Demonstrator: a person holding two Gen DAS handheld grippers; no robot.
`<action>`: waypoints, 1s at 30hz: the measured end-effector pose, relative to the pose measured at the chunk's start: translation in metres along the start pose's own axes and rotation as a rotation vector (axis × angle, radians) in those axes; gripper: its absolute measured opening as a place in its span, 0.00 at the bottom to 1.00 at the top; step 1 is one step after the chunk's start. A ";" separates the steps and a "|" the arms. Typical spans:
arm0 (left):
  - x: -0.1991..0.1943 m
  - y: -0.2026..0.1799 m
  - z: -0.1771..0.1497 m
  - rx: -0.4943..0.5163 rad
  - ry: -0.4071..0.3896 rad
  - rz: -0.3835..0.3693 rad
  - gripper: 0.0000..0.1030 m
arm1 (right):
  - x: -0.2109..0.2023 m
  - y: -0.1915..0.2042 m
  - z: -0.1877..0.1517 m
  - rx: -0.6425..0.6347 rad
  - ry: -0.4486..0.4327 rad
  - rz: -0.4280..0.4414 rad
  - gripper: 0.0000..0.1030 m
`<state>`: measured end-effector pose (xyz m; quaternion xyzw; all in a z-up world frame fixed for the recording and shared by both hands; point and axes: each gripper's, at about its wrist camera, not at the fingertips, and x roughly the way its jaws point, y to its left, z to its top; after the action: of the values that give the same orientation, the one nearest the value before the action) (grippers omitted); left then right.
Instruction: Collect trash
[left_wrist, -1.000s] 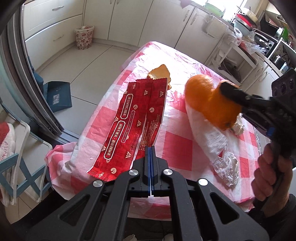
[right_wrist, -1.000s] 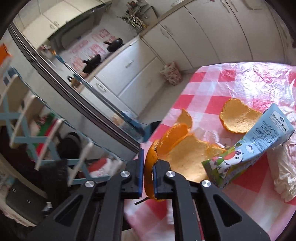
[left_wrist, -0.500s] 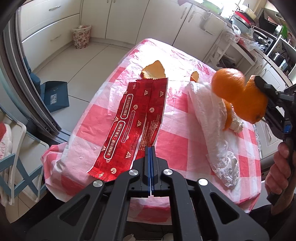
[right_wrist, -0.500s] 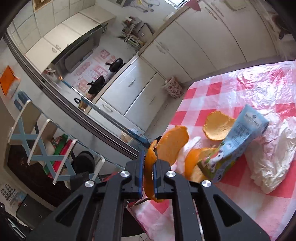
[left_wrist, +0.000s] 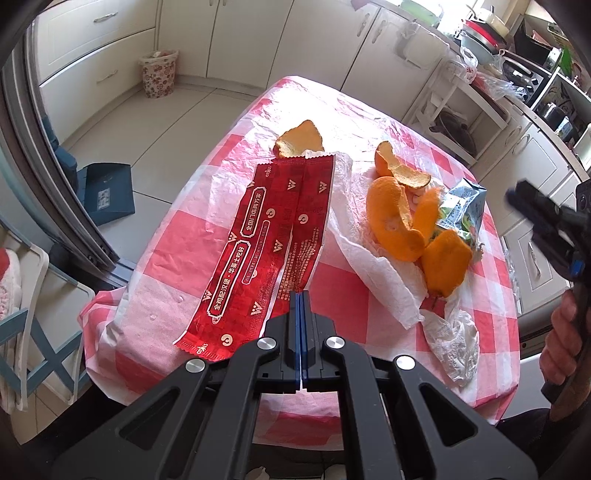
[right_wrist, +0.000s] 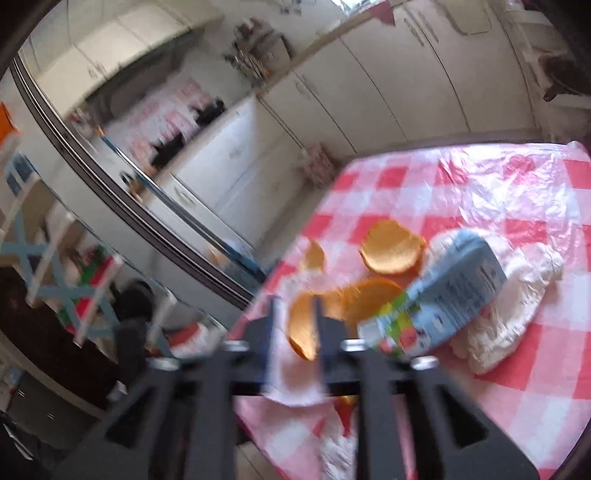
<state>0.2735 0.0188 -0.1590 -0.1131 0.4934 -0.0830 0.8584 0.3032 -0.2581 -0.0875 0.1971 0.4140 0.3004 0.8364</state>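
White kitchen cabinets ring a table under a red-and-white checked plastic cloth (left_wrist: 177, 236). Centre frame lies a long red foil wrapper (left_wrist: 273, 236); right of it, curled orange peel (left_wrist: 402, 225) sits on a crumpled white paper towel (left_wrist: 373, 273) beside a blue-and-green milk carton (left_wrist: 461, 203). The right gripper (left_wrist: 524, 206), at the right edge, has just been opening, its jaws released, the peel apart from them. To finish well, withdraw clear without dragging the towel. The left gripper (left_wrist: 300, 302) is clenched empty at the wrapper's near edge.
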 end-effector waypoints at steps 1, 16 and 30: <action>0.000 0.000 0.000 -0.002 0.000 0.000 0.01 | 0.005 0.002 -0.004 -0.015 0.034 -0.030 0.64; 0.000 0.000 0.000 -0.001 -0.001 0.007 0.01 | 0.066 0.006 -0.037 -0.123 0.212 -0.164 0.10; -0.020 -0.006 0.002 0.027 -0.110 0.070 0.01 | -0.019 -0.022 -0.006 0.144 -0.128 0.344 0.08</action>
<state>0.2649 0.0182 -0.1398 -0.0885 0.4479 -0.0531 0.8881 0.2969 -0.2869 -0.0928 0.3429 0.3408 0.3953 0.7810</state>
